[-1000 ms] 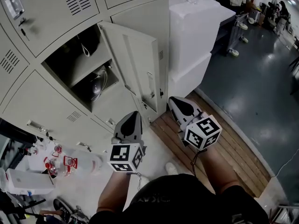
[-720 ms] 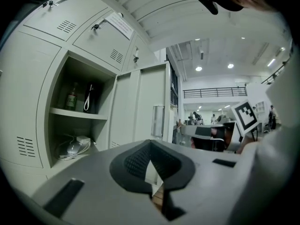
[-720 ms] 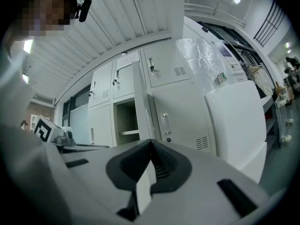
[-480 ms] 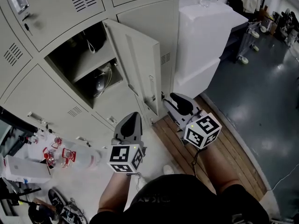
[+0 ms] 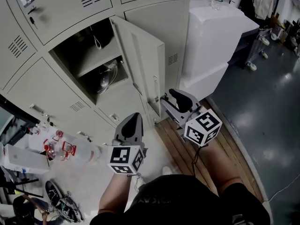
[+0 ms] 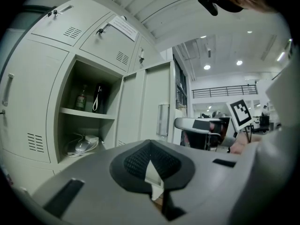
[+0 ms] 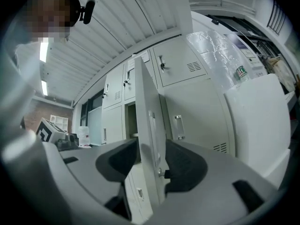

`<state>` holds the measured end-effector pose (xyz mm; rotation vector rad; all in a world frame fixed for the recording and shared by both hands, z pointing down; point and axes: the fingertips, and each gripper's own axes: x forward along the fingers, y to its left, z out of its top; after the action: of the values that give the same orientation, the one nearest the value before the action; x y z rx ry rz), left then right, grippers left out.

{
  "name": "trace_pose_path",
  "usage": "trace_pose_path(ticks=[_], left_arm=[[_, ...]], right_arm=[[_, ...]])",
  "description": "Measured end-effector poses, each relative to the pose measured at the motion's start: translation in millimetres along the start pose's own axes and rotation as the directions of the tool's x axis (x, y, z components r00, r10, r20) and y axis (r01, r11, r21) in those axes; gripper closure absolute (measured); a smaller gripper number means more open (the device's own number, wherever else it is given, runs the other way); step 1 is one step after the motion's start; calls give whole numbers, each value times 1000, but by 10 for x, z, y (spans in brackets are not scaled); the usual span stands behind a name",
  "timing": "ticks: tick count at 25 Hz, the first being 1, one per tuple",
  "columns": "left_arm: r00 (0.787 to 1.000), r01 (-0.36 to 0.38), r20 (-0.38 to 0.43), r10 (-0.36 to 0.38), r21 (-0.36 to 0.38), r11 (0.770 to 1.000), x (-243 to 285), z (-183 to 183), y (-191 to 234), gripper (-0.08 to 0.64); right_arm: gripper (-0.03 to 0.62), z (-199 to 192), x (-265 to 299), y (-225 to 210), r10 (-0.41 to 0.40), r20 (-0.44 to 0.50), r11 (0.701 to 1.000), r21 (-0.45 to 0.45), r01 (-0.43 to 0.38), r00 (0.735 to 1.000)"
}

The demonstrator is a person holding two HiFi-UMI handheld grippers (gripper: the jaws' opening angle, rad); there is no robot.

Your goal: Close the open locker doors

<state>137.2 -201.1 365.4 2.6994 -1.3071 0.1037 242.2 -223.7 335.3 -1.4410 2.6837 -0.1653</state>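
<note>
The open locker door (image 5: pixel 140 64) juts out edge-on and walls off its compartment (image 5: pixel 89 64) from the right. The right tongs (image 5: pixel 168 101), whose jaws have just been opening, stand wide with the door's free edge between them, pads off it. The white cabinet (image 5: pixel 211 46) narrows the room right of the door, bottles (image 5: pixel 61 149) clutter the floor at left, and the compartment's mouth lies open from the front.

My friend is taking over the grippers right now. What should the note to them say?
Left gripper: shut, empty, held low in front of the lockers.
Right gripper: jaws have just been opening and are now apart, astride the free edge of the locker door, not squeezing it.
Door: swung wide open, with the shelves inside showing.
Done: nothing is closed yet.
Left to do: push that door shut. The other doors in view look closed.
</note>
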Motion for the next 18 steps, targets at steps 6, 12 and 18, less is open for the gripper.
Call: trace_pose_path(ticks=[6, 12, 18], left_arm=[[999, -32, 4, 32, -1, 999, -45, 11, 36, 556], [998, -61, 9, 61, -15, 998, -88, -1, 123, 556], [996, -85, 8, 85, -27, 996, -130, -24, 204, 556]], right_arm=[[402, 0, 111, 20, 44, -10, 999, -3, -44, 999], [408, -5, 209, 37, 72, -18, 997, -2, -72, 997], [440, -15, 267, 88, 100, -16, 995, 13, -100, 995]])
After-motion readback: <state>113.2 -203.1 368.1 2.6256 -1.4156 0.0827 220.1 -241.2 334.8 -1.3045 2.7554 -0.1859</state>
